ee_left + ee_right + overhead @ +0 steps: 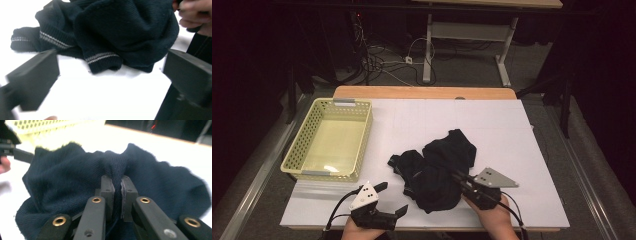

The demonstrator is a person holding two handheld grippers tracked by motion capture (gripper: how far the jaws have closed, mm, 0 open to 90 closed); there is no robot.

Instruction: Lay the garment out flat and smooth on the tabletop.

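At the far left stands a pale yellow plastic basket (312, 145), rectangular, its walls pierced with rows of small holes. It sits on the smooth white table (512, 135). Near the left front edge, the left gripper (393, 198) hovers with its blocky black jaws spread wide, nothing between them. Just to its right, in the middle near part of the table, lies a crumpled dark navy knit sweater (437, 170), ribbed cuffs edged with thin pale stripes. At the sweater's right side, the right gripper (117, 191) has its jaws pinched together on a fold of the knit.
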